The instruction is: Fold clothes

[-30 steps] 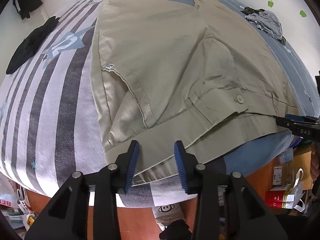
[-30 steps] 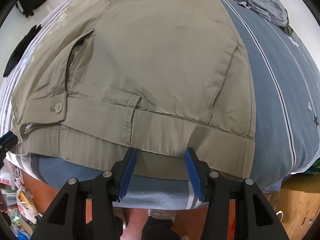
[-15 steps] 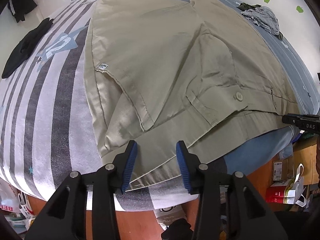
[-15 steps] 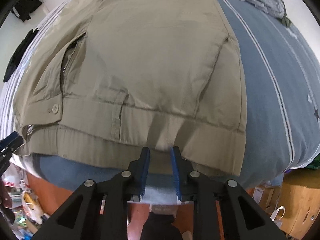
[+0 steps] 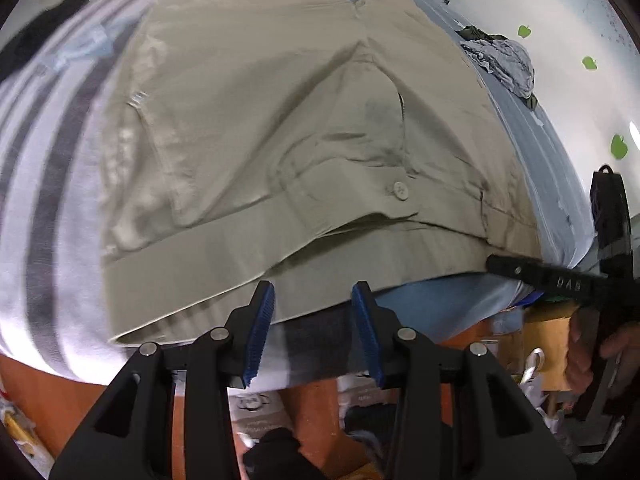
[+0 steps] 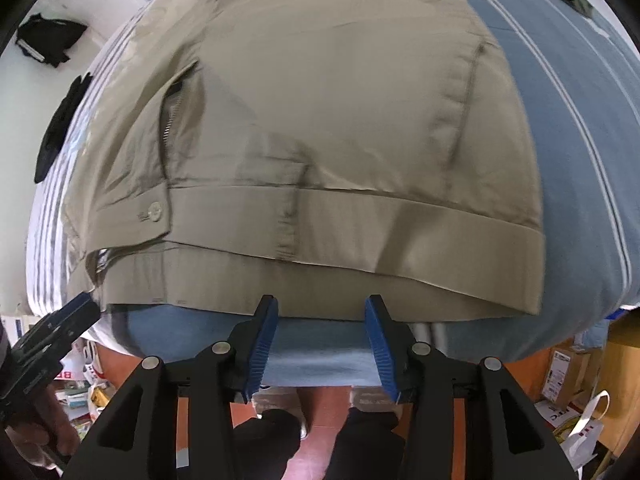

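Note:
Khaki trousers (image 5: 280, 128) lie spread flat on the bed, waistband toward me, button (image 5: 400, 191) and open zip showing; they also fill the right wrist view (image 6: 320, 120). My left gripper (image 5: 314, 304) is open and empty, its blue pads at the waistband's near edge on the left half. My right gripper (image 6: 322, 320) is open and empty, just below the waistband's near edge, right of the belt loop (image 6: 288, 224). The right gripper also shows in the left wrist view (image 5: 560, 280), and the left gripper in the right wrist view (image 6: 52, 332).
The bed has a grey-and-white striped sheet (image 5: 36, 160) on the left and a blue sheet (image 6: 580, 120) on the right. A black garment (image 6: 60, 132) lies far left, a grey crumpled garment (image 5: 508, 60) far right. Boxes and bags (image 6: 572, 420) crowd the floor below the bed edge.
My right gripper closed narrow half a second ago and has opened wide again. Both grippers moved closer to the waistband edge; the left view shifted right along it.

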### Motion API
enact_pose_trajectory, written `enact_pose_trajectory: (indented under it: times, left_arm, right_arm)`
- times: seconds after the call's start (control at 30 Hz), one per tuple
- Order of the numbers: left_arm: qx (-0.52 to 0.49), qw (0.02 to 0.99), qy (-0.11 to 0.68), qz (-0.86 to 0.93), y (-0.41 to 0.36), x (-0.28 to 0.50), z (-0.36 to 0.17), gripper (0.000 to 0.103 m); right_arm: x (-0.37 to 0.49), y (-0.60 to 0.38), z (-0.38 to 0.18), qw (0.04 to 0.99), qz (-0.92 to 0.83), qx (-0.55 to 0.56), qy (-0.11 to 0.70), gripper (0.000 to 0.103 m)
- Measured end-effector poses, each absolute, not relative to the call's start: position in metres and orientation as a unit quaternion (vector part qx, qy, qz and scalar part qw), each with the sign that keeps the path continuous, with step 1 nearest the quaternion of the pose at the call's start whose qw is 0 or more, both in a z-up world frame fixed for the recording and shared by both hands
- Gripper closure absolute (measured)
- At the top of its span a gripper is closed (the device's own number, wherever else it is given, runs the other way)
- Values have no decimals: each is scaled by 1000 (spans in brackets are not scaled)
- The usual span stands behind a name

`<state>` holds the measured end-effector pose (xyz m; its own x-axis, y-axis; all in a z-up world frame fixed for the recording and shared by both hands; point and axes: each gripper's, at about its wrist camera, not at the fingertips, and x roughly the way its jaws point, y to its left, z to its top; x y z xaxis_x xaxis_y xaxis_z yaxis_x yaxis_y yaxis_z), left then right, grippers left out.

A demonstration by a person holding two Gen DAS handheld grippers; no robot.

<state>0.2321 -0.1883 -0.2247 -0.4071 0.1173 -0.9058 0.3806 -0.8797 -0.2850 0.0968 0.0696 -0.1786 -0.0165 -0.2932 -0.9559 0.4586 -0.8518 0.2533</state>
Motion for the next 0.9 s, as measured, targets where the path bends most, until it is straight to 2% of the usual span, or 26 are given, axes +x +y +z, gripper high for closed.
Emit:
enact_pose_trajectory:
  times: [0.17,0.47,0.67,0.9]
  left_arm:
    - [540,95,240,-801,-202,225,-235,66]
    - [509,131,212,-824,-210,236,-210,66]
    - [512,135,256,-809,-214,223,-216,65]
    - [490,138,284,-813,-212,206,-207,59]
  right_arm:
    - [90,71,-177,265,-711,649,60,60]
    - [64,93,-165,233,-738,631,56,60]
    - [61,98,-165,227,-732,641,39,60]
    - [73,120,-163,228,-702,675,9,60]
